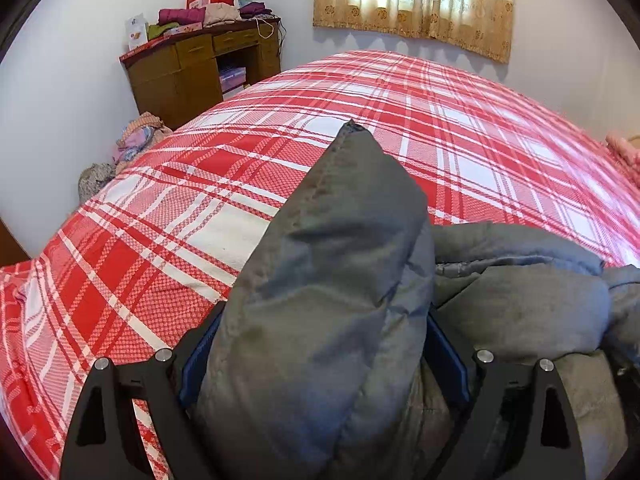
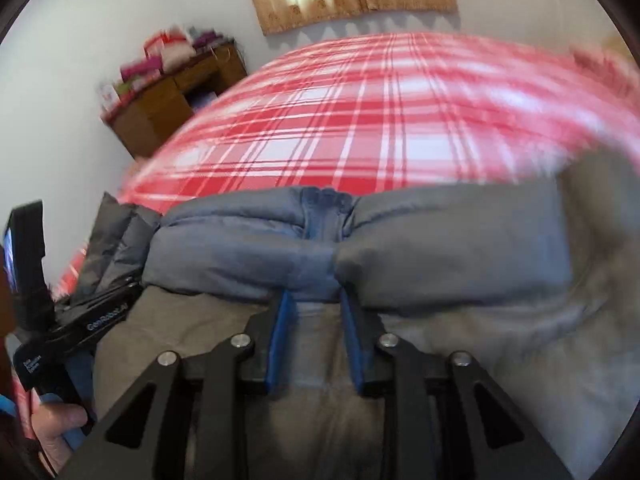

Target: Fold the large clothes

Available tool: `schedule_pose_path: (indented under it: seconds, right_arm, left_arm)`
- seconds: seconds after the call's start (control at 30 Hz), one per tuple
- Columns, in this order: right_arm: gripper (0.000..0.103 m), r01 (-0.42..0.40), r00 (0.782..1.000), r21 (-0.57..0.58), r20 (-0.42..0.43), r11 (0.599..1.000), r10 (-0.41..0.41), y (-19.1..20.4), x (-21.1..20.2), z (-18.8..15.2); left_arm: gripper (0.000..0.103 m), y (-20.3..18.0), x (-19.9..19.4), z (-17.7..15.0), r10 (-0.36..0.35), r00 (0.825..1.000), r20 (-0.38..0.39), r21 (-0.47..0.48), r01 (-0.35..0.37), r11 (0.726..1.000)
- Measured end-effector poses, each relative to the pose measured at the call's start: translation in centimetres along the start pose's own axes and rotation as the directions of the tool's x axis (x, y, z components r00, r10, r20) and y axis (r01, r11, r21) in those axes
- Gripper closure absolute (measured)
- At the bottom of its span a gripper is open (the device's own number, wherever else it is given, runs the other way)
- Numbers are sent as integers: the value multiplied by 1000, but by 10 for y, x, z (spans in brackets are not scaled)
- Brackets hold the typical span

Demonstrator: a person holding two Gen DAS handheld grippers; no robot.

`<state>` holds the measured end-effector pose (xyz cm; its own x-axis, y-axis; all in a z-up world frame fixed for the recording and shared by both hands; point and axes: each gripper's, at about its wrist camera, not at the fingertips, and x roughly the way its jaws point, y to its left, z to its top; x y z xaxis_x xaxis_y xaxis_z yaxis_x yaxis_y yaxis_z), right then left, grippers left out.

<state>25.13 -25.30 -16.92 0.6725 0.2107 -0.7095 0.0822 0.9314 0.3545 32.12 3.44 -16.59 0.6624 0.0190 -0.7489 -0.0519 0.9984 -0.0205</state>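
Note:
A grey padded jacket (image 1: 332, 280) lies bunched at the near edge of a bed with a red and white plaid cover (image 1: 280, 152). My left gripper (image 1: 324, 344) is shut on a thick fold of the jacket that stands up between its blue pads. My right gripper (image 2: 316, 300) is shut on the jacket (image 2: 440, 256) at a puffy edge by a blue seam. The left gripper also shows at the left of the right wrist view (image 2: 100, 316), held by a hand. The right wrist view is blurred by motion.
A brown wooden desk (image 1: 192, 68) piled with folded clothes and boxes stands in the far left corner. A heap of cloth (image 1: 136, 140) lies on the floor beside the bed. A patterned curtain (image 1: 416, 0) hangs on the far wall. Pink fabric (image 1: 624, 148) lies at the bed's right edge.

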Motion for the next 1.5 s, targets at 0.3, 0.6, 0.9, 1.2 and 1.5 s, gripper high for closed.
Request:
schedule_pose_path:
  seconds: [0.3,0.6,0.9,1.2,1.5]
  right_arm:
    - [83,-10,1000,26,-4,1000,11,-1,-4,1]
    - [81,-68,982,-59,171,996,77,41,-113,-24]
    - [85,41,996,-40,75,998,-38,57,-66,-65]
    - [90,-32,998,37,59,999,30,37,-42,-75]
    - [91,-109,994,121,-3,987,111,29,-43,-79]
  left_arm:
    - [12,31,-26,1,-196,980,-26,-74,194,978]
    - [12,120,-99,-45,-364,930,53,-234,366,901]
    - [12,119,-101,-112,-481,874,65,-419,461,782]
    - [12,73,-102,-108,-512,852,107,-374,511,774]
    - [83,46,-132,-77,-622,763,175,-262,645,718]
